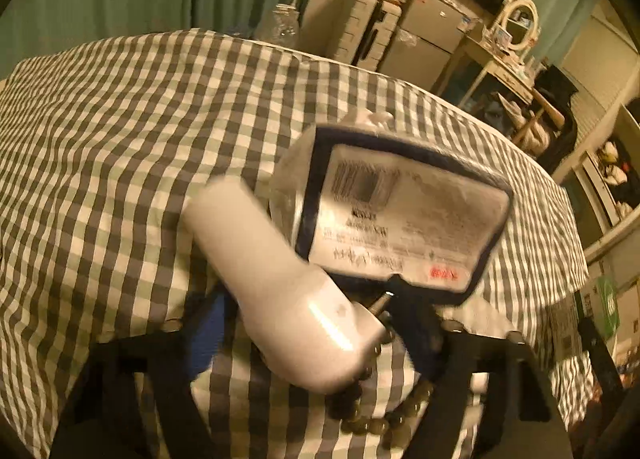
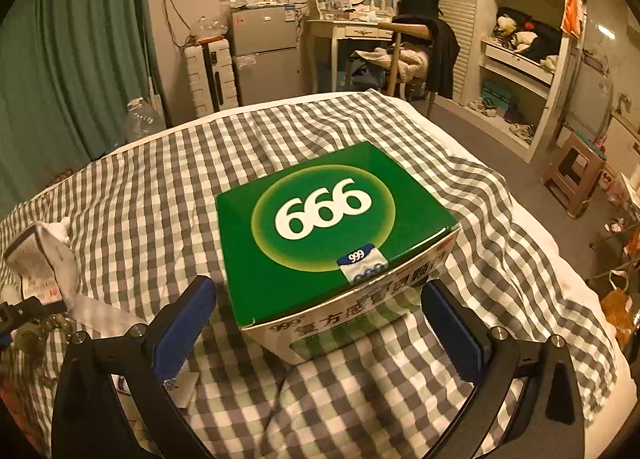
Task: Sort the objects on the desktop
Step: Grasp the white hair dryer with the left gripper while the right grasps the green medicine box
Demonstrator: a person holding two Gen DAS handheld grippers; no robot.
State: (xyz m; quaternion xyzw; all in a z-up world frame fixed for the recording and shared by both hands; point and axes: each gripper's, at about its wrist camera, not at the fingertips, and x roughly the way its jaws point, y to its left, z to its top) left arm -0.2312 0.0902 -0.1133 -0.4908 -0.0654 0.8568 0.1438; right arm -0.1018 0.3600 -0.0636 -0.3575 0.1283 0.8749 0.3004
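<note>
In the left wrist view a clear bottle with a dark-edged white barcode label (image 1: pixel 400 215) and a white handle-shaped device (image 1: pixel 280 283) hang in front of my left gripper (image 1: pixel 316 335). A string of brown beads (image 1: pixel 376 407) dangles below them. The jaws look closed on this bundle; the exact contact is hidden. The bundle also shows in the right wrist view (image 2: pixel 40 259) at the far left. My right gripper (image 2: pixel 320 323) is open, its blue pads either side of the near end of a green "999" medicine box (image 2: pixel 332 227) lying on the checked cloth (image 2: pixel 160 187).
A small white card (image 2: pixel 180 383) lies by the right gripper's left finger. A clear plastic jar (image 2: pixel 140 123) stands beyond the table's far edge. A fridge (image 2: pixel 264 51), a dressing table, a chair and shelves fill the room behind.
</note>
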